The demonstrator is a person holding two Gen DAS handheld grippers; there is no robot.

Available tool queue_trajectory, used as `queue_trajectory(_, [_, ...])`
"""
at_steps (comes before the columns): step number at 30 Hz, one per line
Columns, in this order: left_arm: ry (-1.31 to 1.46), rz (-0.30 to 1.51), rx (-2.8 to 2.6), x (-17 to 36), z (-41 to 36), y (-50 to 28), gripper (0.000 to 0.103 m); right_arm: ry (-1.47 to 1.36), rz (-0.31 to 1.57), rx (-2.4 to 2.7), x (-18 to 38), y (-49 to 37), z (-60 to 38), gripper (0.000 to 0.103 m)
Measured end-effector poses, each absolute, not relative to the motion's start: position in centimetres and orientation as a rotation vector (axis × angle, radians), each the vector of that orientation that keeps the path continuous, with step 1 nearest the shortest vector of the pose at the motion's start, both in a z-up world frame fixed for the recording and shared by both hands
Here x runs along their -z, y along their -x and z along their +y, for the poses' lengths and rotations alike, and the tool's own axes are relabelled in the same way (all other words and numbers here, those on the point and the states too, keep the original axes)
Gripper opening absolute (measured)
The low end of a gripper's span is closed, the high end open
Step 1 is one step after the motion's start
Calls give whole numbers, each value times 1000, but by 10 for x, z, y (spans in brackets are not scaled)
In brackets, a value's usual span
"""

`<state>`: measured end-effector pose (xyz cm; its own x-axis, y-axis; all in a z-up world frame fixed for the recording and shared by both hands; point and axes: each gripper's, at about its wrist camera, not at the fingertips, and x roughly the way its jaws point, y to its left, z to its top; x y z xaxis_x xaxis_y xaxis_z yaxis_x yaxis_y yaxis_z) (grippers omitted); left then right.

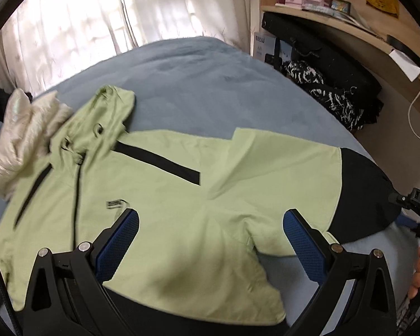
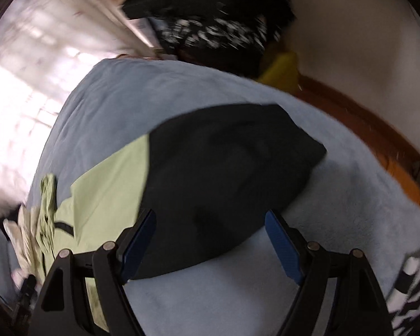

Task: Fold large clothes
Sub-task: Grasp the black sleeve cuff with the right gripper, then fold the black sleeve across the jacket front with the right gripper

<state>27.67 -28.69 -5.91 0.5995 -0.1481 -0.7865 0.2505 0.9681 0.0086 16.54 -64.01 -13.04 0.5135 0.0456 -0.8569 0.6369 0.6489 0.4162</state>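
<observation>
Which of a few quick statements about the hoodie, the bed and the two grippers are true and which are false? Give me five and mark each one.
1. The green hoodie lies spread on a blue-grey blanket. True.
2. The left gripper is shut on the hoodie's hood. False: its fingers stand wide apart above the hoodie's body and hold nothing.
3. The hoodie's bottom section is black. True.
4. The right gripper is open. True.
5. The hoodie's drawstring is white. False: the drawstring is dark.
</observation>
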Motion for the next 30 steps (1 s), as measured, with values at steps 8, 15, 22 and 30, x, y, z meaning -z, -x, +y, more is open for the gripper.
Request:
queue_trajectory(8, [-88,980,233,93,-303,-297,95,-956,906,413,161,-178,-660,80])
queue_trajectory(15, [-84,1045,272,88,-289,-295,48,-834,843,415,140,-196,-649,5])
queue_trajectory(22, [-50,974,227,53,-224,-279,22,-511,631,124,19,-208,-529,5])
queue_trajectory(30, [103,934,34,35,-85,-260,24,-208,662,-277,-13,-225,-323,5])
